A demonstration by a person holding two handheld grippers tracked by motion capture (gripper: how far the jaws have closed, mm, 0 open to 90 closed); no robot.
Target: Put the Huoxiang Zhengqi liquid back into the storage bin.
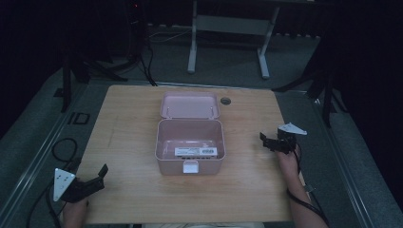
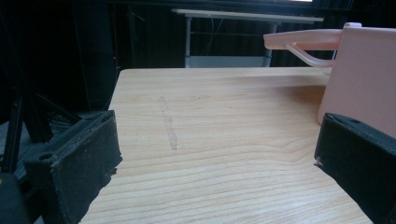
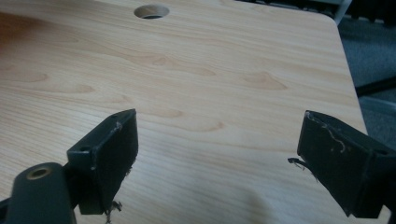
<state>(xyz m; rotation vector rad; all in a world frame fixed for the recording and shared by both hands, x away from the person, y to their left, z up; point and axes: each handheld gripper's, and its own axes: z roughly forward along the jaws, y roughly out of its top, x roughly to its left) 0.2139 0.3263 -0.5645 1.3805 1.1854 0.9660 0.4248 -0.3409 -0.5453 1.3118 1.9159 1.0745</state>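
Dim throughout — black walls or drapes (image 1: 366,57) all around, nearly lost in shadow. Underfoot, grey carpet (image 1: 228,54), with a paler strip (image 1: 38,156) running beside the left gripper's outer side. Ahead of both grippers, a light wooden table (image 1: 128,123) with rounded corners and a round cable hole (image 1: 225,100) near its far edge, forward and left of the right gripper. Beyond that, a second desk on white legs (image 1: 192,45), joined by a crossbar. Dark tripod stands (image 1: 71,71) far ahead of the left gripper, another (image 1: 325,90) just past the right. Loose black cables (image 1: 62,147) coiled on the floor — close by the left gripper.
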